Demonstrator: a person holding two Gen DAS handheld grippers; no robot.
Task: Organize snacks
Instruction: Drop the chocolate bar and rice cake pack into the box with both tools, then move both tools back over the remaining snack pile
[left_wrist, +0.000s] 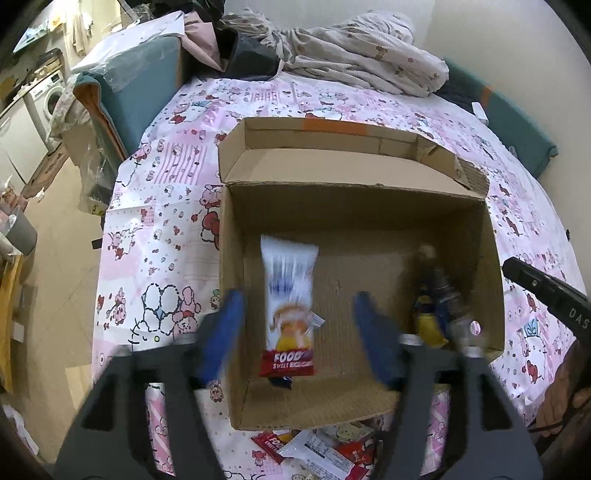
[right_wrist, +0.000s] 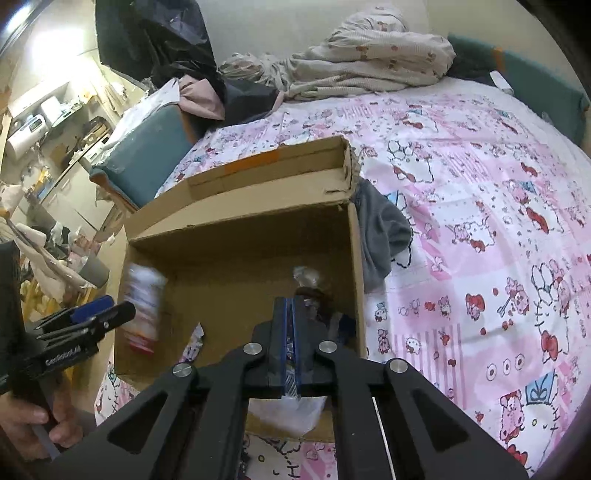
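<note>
Now, step in hand: loading snack packets into the cardboard box (left_wrist: 354, 206) on the bed; two packets are going in at once, one from each side.
Left gripper (left_wrist: 295, 332): jaws spread wide, nothing pressed between them; the white and red rice snack (left_wrist: 288, 306) shows blurred between the blue pads, free of both, over the left part of the box floor, seemingly just let go.
Right gripper (right_wrist: 291, 347): jaws nearly closed, pinching the tail of a blue and yellow packet (left_wrist: 436, 314) that hangs into the right side of the box, by the right wall.
Still to sort: more packets (left_wrist: 314, 454) lie on the pink sheet (right_wrist: 480, 221) just outside the near wall of the box.
Next move, right side: as I judge it, ease the packet down to the box floor, then spread the jaws to free it.
Next move, left side: pull back over the near wall and reach for one of the loose packets.
Risk: the rice snack may settle askew against the left wall.
</note>
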